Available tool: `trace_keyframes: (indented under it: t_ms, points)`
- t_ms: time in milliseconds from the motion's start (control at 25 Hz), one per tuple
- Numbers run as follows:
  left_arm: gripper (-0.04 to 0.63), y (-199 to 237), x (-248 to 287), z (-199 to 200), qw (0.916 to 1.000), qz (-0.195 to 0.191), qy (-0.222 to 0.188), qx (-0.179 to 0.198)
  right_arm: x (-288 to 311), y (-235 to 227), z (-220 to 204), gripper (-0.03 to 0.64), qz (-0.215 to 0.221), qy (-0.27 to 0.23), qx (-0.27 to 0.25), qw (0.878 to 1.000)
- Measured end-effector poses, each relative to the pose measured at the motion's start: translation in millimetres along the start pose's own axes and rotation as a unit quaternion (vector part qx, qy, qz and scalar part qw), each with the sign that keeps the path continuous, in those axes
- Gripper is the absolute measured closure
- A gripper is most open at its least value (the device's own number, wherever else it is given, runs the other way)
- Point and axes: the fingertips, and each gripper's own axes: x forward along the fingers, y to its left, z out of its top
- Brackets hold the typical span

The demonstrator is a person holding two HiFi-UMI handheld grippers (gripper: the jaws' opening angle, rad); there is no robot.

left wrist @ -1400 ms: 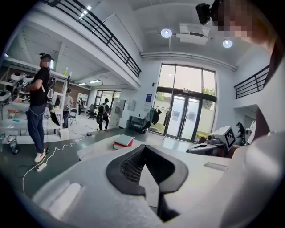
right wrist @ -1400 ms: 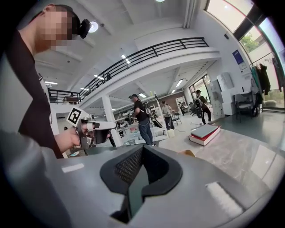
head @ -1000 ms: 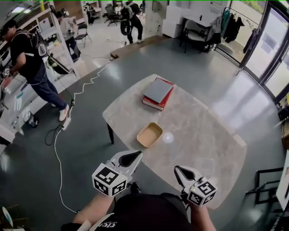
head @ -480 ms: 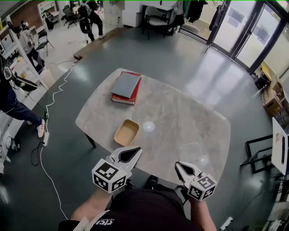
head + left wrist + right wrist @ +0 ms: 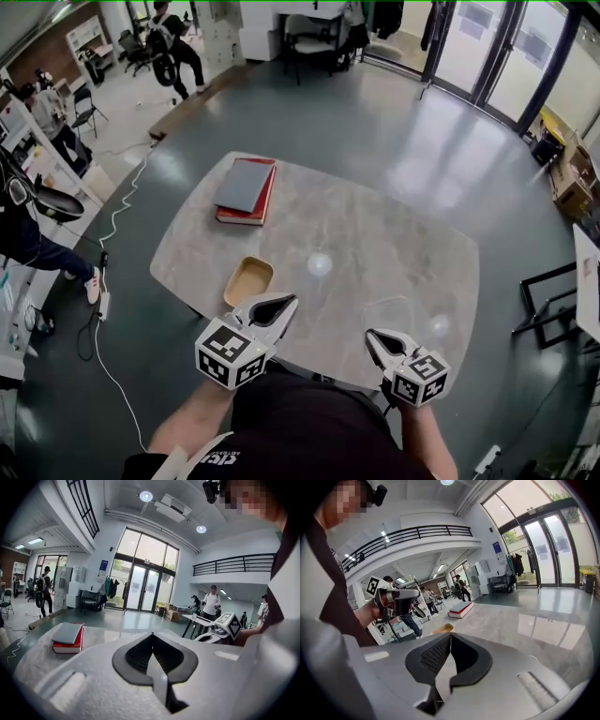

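Your left gripper (image 5: 289, 302) is pinched shut, tips meeting, nothing between them. Its own view shows only the ribbed pads closing to a point. The right gripper (image 5: 371, 336) is the same: jaws together, empty. Both hang over the near edge of the table (image 5: 403, 244), roughly level with each other, noses pointing out across the top, touching nothing. I read that as a neutral carry pose, closed because there's no load.

Nearest your left gripper is the tan tray (image 5: 248, 280). It sits open side up, flat on the table by the near-left edge, just ahead of the tips and apart from them. It looks empty. In the right gripper view its rim peeks just over the jaw tips.

Just ahead of your right gripper is a faint clear container (image 5: 391, 317) on the table. Only its outline shows, too faint to say more.

The stack of books (image 5: 245, 188), grey on red, lies flat at the far-left corner, well apart from tray and grippers. I'd say it's parked out of the working zone.
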Motion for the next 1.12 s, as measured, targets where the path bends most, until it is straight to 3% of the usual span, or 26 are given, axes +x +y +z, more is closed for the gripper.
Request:
trace_keyframes:
  t_ms: [480, 840, 1120]
  points:
    - [0.591, 25, 45, -17, 0.9973, -0.056, 0.046, -0.013, 38, -44, -41, 0.559, -0.041, 0.096, 0.024, 0.994]
    - [0.591, 40, 70, -10, 0.9934, -0.099, 0.055, -0.014, 66, -74, -62, 0.516, -0.087, 0.146, 0.037, 0.985]
    - [0.591, 45, 79, -5, 0.9924, -0.108, 0.058, -0.010, 79, -93, -94, 0.486, -0.096, 0.182, 0.069, 0.976]
